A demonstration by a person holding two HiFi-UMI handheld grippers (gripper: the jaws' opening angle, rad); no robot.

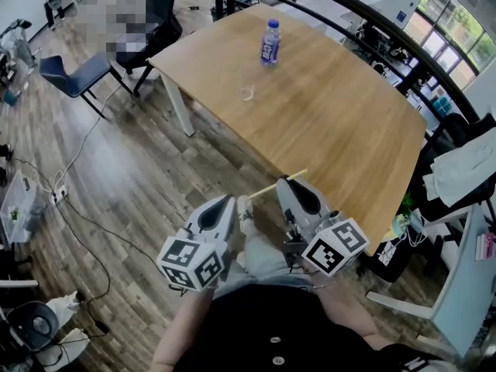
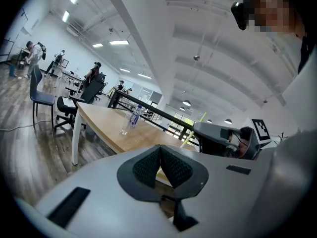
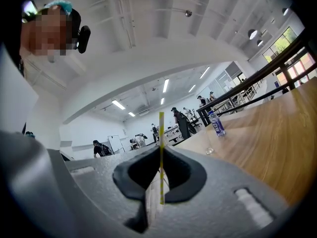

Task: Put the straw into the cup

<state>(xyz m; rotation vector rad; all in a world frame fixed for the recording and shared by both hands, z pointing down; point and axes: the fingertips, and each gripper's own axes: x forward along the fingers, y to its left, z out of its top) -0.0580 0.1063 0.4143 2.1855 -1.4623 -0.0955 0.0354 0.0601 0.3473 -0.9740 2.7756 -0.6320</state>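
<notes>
Right gripper (image 3: 161, 156) clamps straw (image 3: 161, 133) beside wooden table (image 1: 333, 130), on plank floor (image 1: 139, 177), bearing probable cup (image 1: 247, 93).

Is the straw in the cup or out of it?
Out. The right gripper is shut on the straw, well short of the cup on the table.

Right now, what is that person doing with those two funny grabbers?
A person is just short of the table, with a gripper in each hand. The right gripper has its jaws shut on a thin yellow straw. The left gripper has its jaws shut with nothing in them. The clear cup stands far off on the table, near a bottle. The straw is not in the cup yet.
</notes>
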